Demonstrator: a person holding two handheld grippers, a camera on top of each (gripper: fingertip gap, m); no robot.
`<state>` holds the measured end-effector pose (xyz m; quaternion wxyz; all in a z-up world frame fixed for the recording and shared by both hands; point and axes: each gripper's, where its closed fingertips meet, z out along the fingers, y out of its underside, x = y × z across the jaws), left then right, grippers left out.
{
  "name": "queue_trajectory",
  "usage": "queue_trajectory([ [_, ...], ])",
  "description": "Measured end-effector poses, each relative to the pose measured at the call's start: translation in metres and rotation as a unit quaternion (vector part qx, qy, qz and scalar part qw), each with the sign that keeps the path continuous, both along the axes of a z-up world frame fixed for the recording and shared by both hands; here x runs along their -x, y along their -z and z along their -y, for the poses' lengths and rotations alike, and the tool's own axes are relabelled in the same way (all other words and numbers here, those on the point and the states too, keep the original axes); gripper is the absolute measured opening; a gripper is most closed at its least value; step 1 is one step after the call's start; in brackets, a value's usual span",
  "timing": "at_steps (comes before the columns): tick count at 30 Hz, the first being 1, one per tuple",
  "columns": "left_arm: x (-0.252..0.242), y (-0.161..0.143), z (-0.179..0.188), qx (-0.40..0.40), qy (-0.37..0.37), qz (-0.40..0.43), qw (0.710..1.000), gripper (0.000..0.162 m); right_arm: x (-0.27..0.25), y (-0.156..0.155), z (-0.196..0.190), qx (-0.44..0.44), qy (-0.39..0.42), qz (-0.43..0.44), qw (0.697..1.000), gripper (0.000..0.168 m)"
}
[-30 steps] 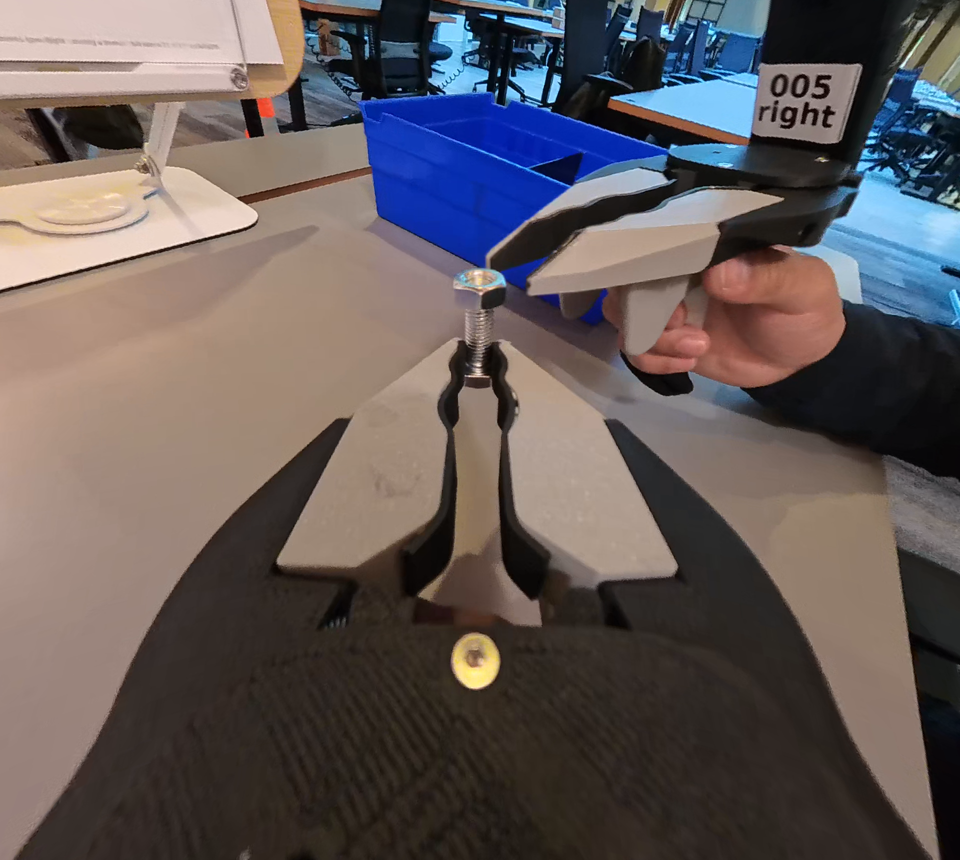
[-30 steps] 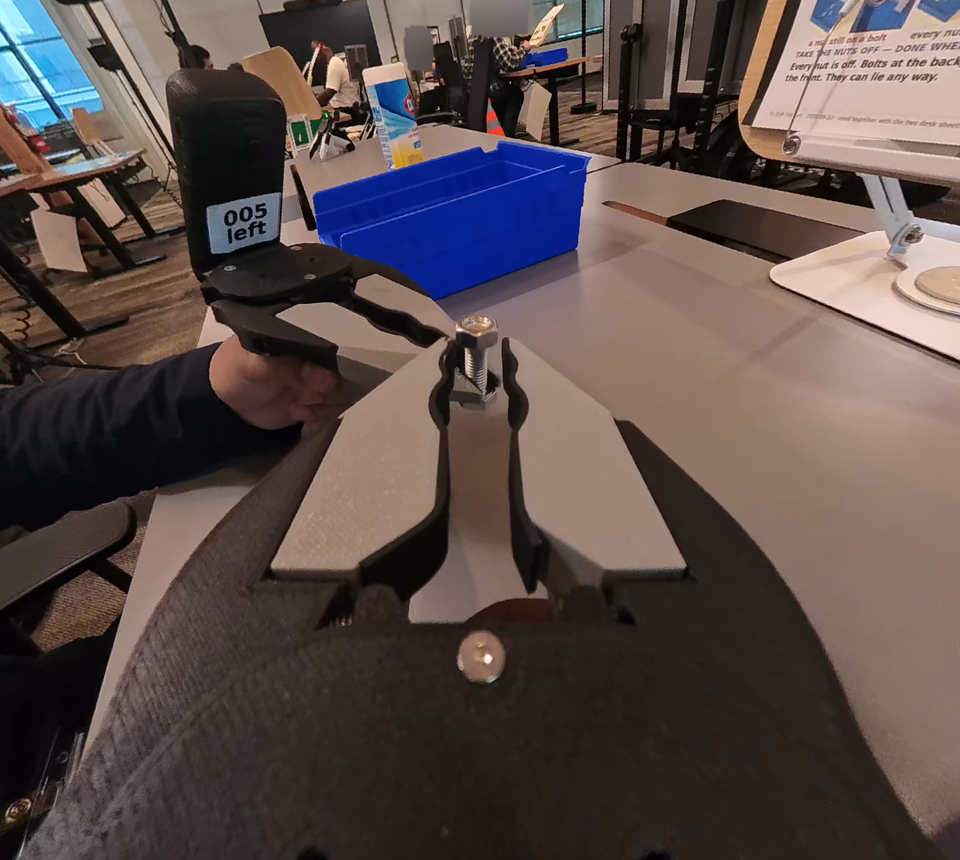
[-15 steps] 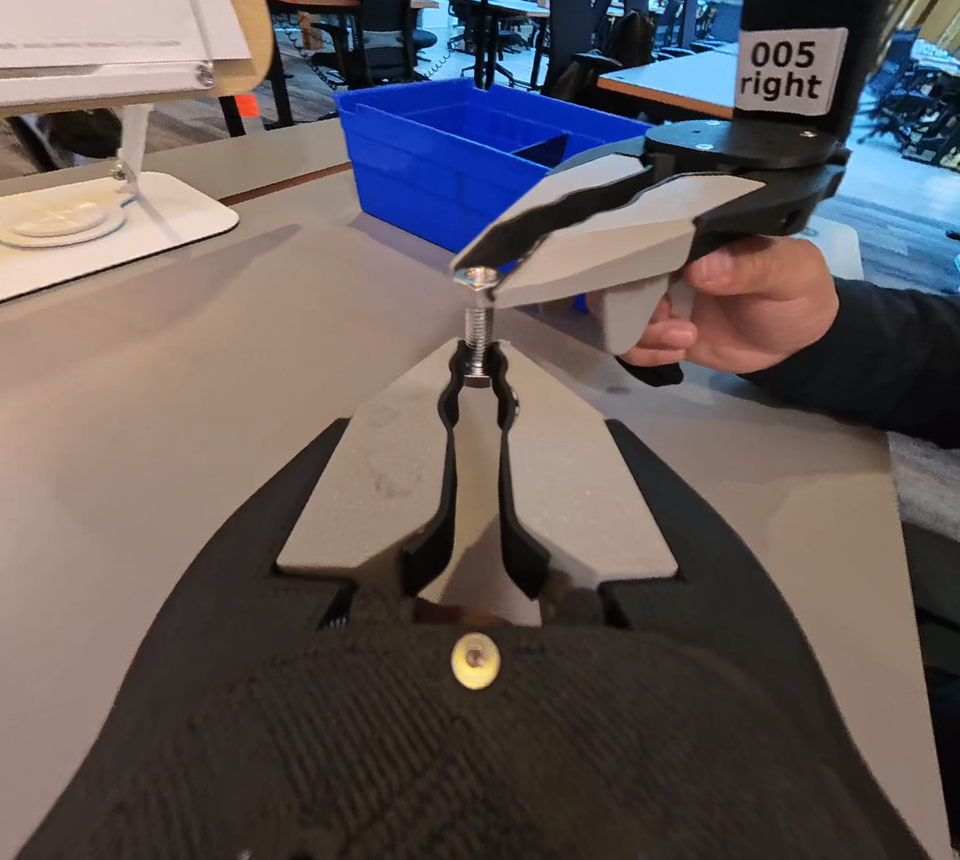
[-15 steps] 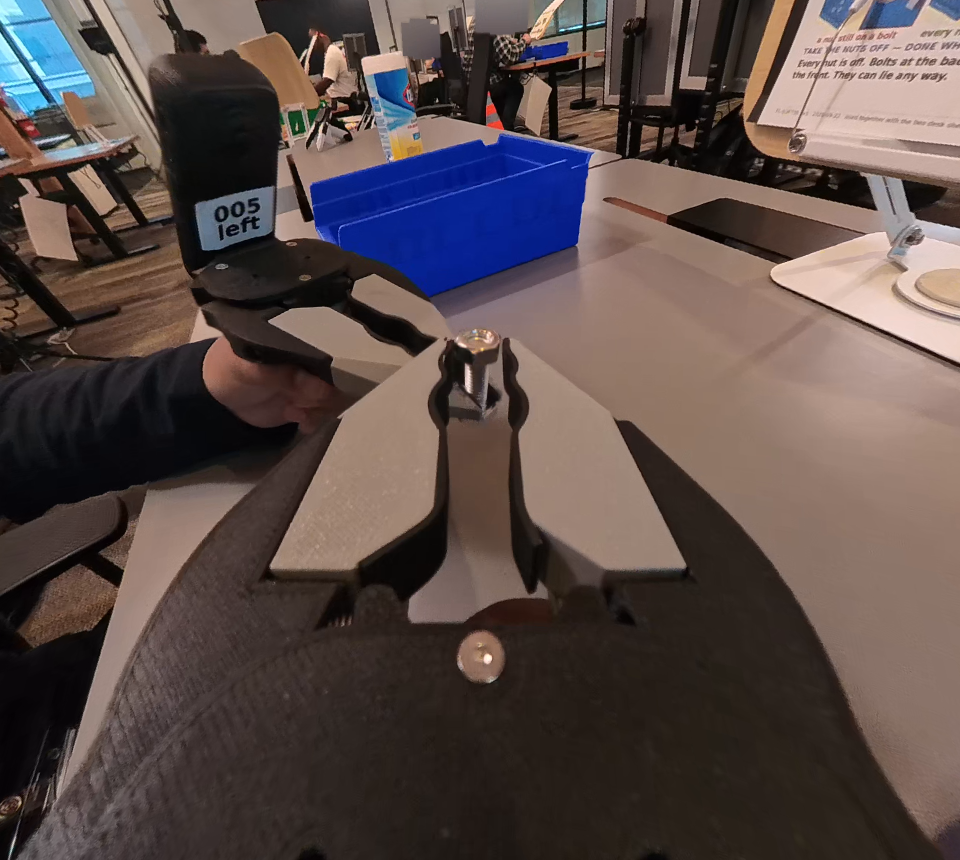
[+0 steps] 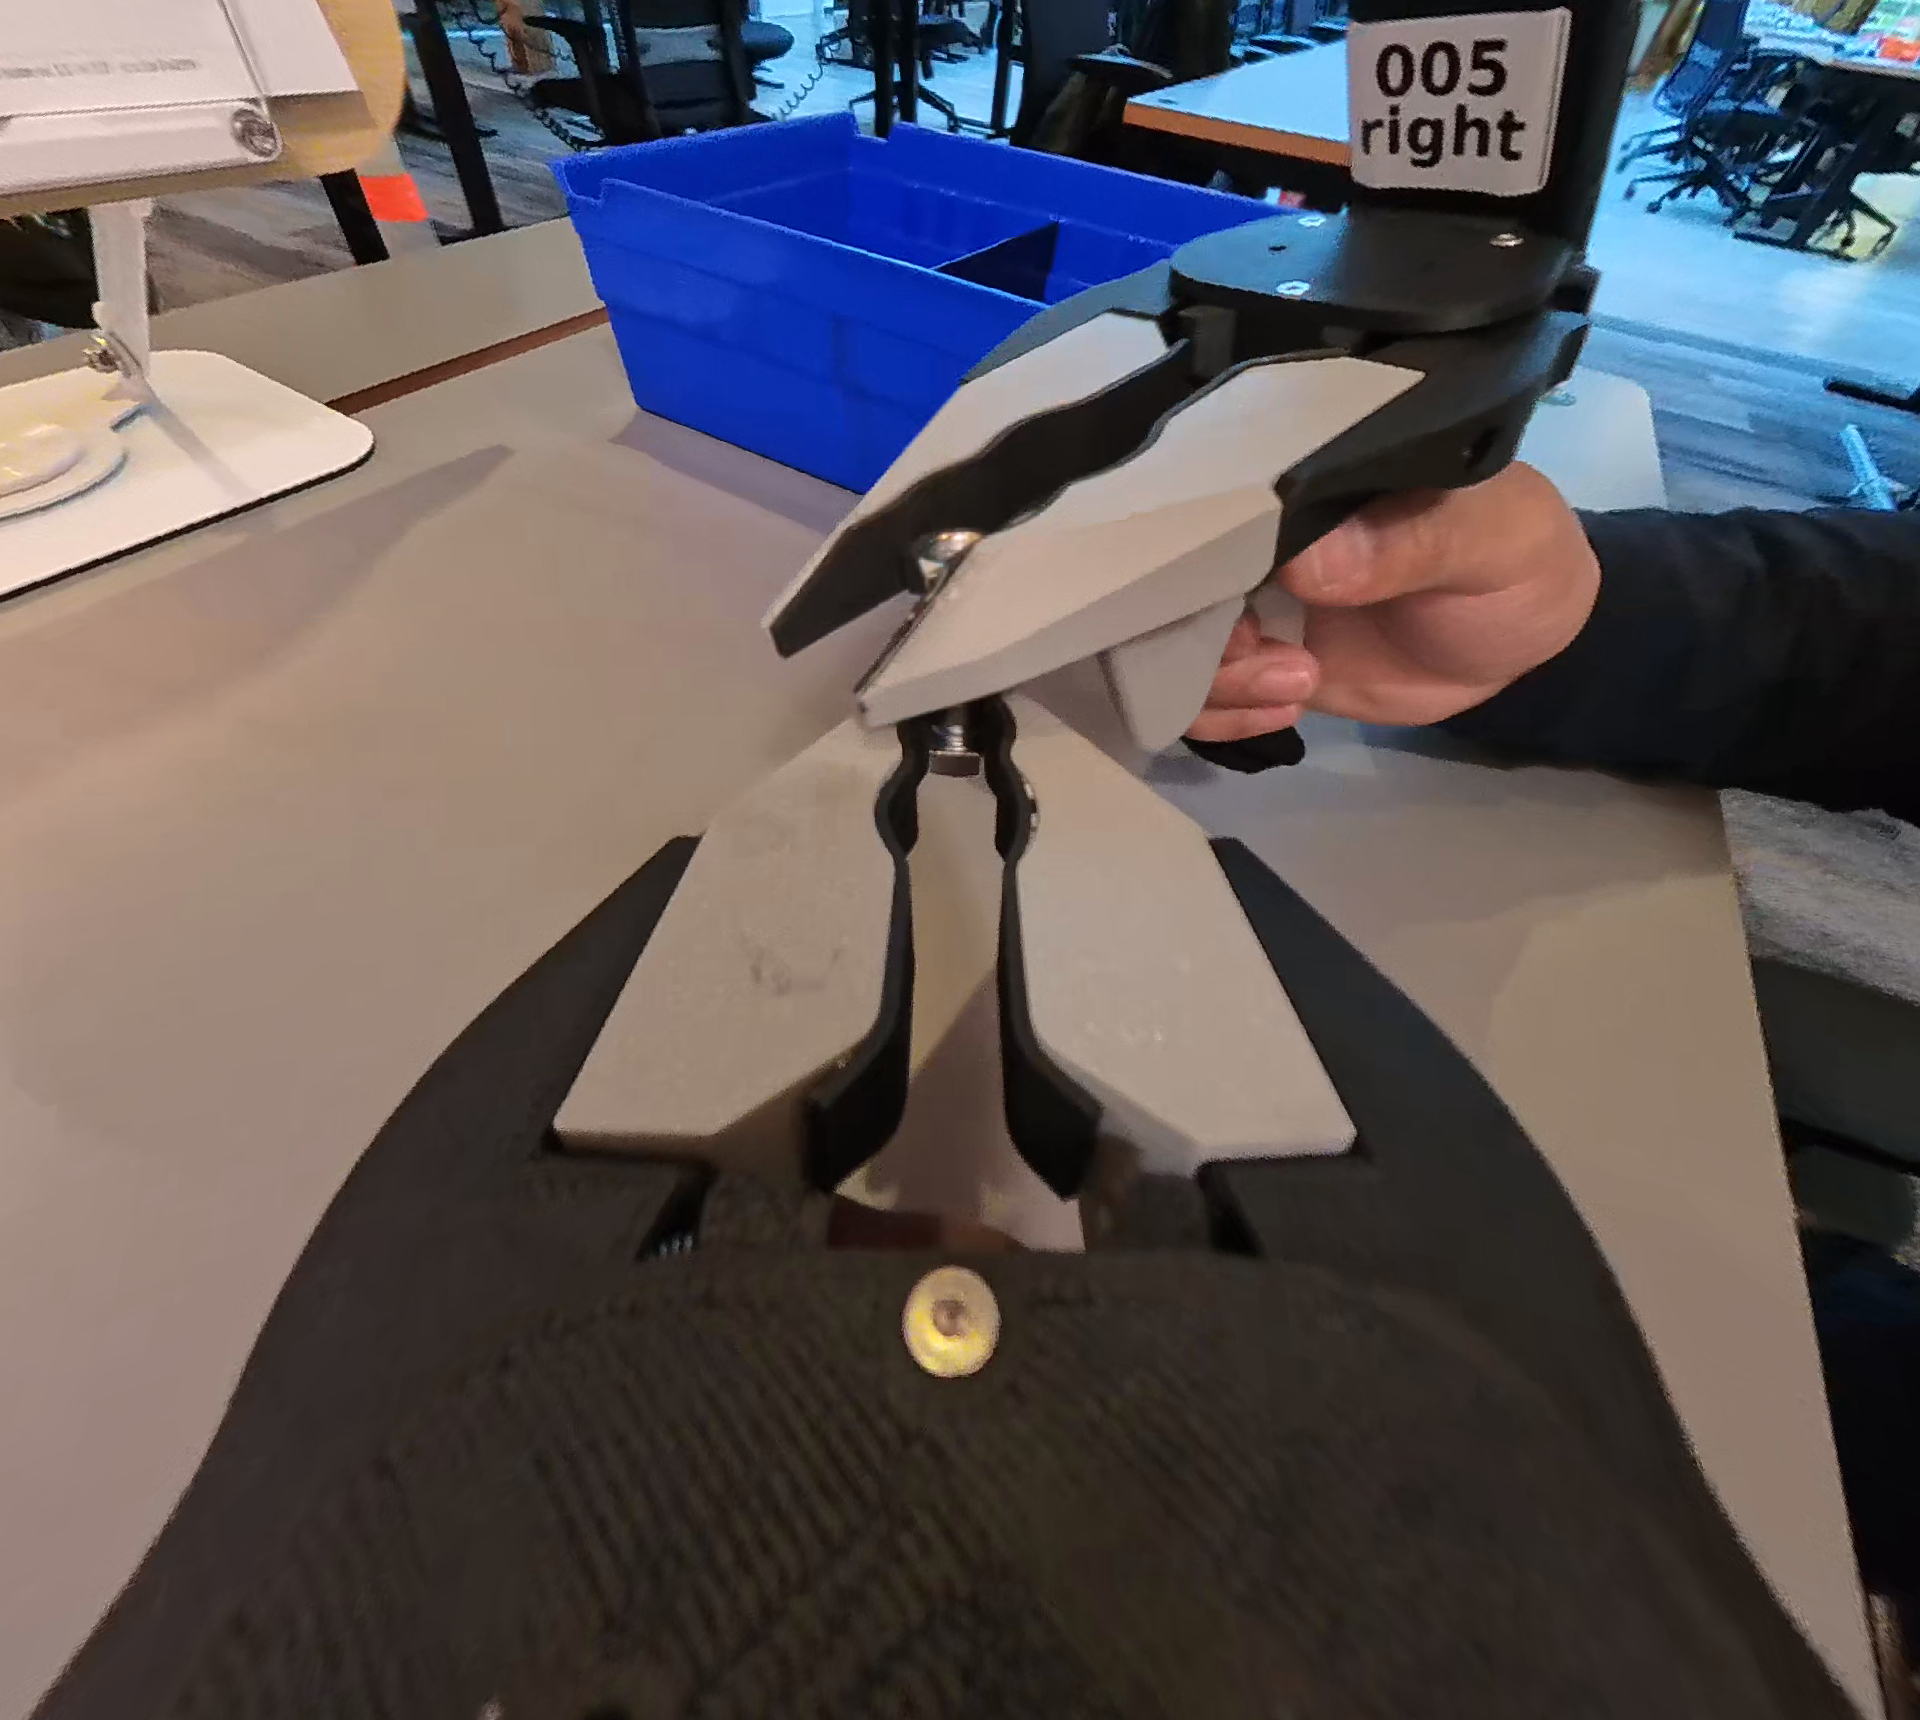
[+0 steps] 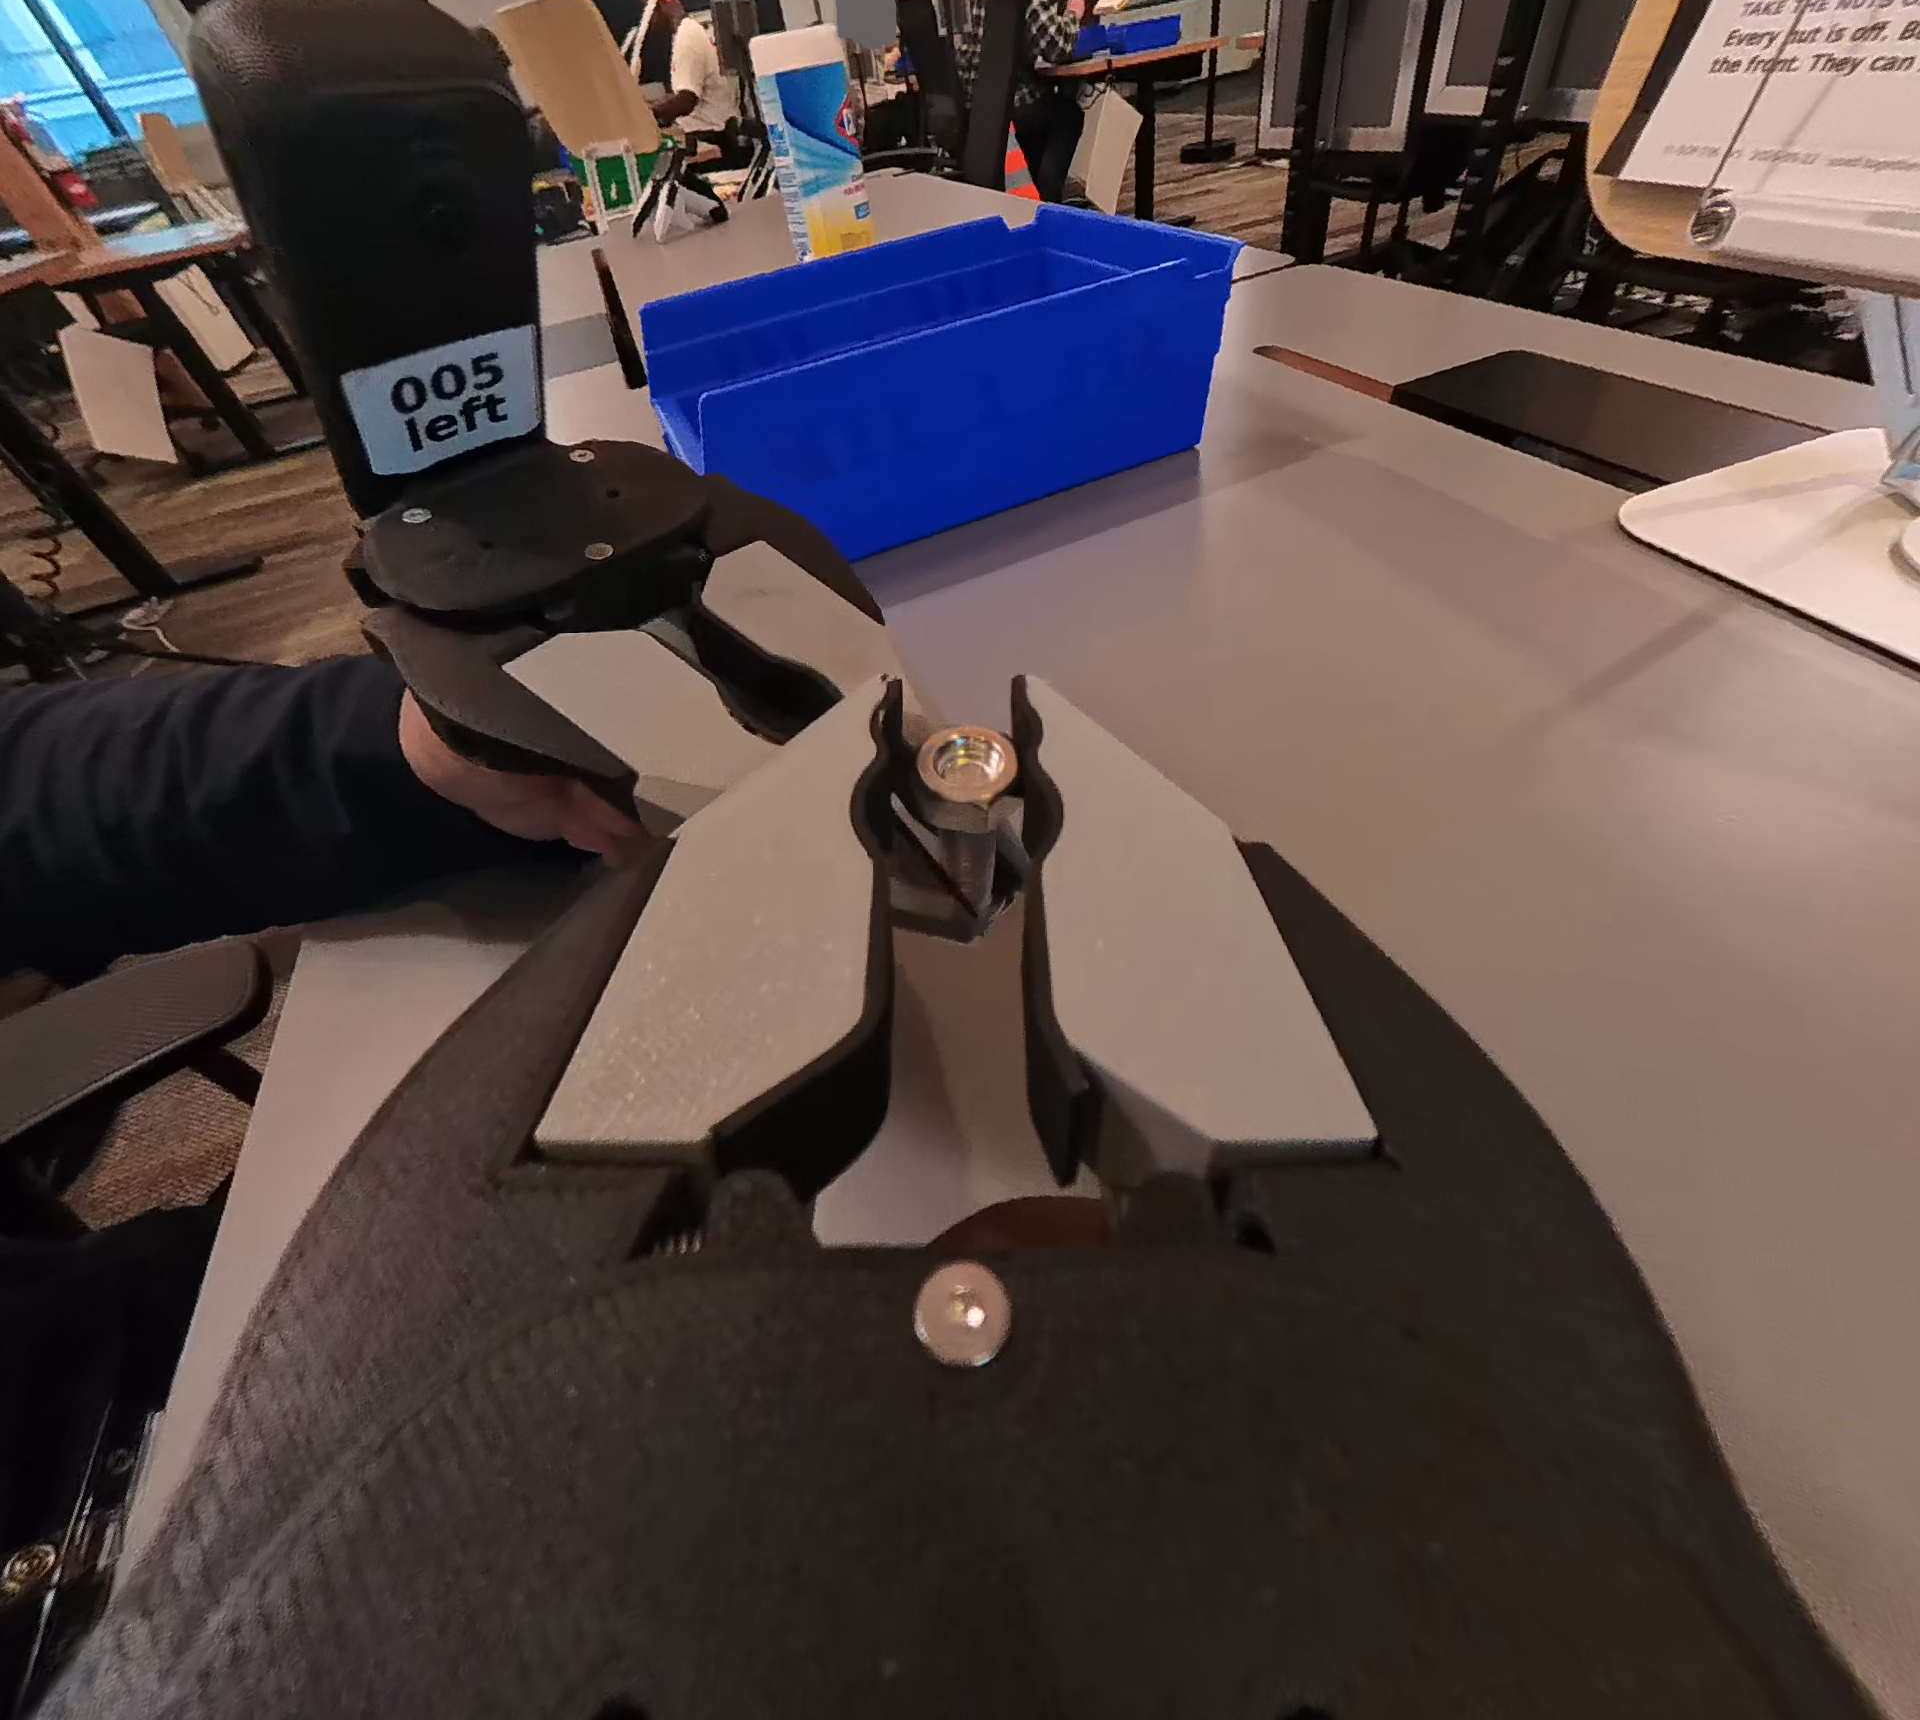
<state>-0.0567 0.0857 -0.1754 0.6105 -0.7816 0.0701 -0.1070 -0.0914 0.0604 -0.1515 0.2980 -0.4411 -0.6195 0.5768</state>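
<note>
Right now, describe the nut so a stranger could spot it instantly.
Start at the blue bin on the grey table, then come forward to where the two claws meet. The nut is the silver hexagonal piece atop the threaded bolt, between the right claw fingertips.

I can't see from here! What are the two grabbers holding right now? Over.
Left gripper shut on bolt. Right gripper around nut on top. Blue bin behind, clear.

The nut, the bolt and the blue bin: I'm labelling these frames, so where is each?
nut (image 6: pixel 966 761): right wrist view, on its top face.
bolt (image 6: pixel 971 870): right wrist view, on the threaded shank below the nut.
blue bin (image 5: pixel 790 320): left wrist view, on its near side wall.
</note>
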Motion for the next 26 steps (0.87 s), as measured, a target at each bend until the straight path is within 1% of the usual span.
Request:
queue_trajectory([
  [4, 0.005, 0.0, 0.0, 0.001, -0.013, -0.006, 1.0, 0.007, -0.001, -0.006, -0.007, -0.002, 0.012, -0.011, 1.0, 0.018],
  [10, 0.034, -0.012, 0.003, -0.018, -0.065, 0.038, 0.997, 0.007, -0.005, -0.019, -0.019, 0.02, 0.022, -0.027, 0.999, 0.018],
  [13, 0.036, -0.014, 0.005, -0.02, -0.065, 0.051, 0.996, 0.007, -0.004, -0.014, -0.015, 0.019, 0.015, -0.019, 1.0, 0.017],
  [18, 0.015, -0.008, 0.003, -0.013, -0.025, 0.02, 0.999, 0.007, -0.001, -0.005, -0.005, 0.001, 0.008, -0.01, 1.0, 0.015],
  [20, 0.006, -0.007, 0.002, -0.015, -0.011, 0.003, 1.0, 0.007, -0.001, -0.003, -0.001, 0.0, 0.003, -0.007, 1.0, 0.017],
  [22, 0.004, -0.005, 0.001, -0.013, -0.011, -0.01, 1.0, 0.007, -0.001, -0.002, -0.002, -0.004, 0.002, -0.005, 1.0, 0.017],
  [26, 0.011, -0.007, 0.002, -0.014, -0.022, 0.002, 1.0, 0.007, -0.003, -0.01, -0.008, 0.004, 0.009, -0.017, 1.0, 0.017],
])
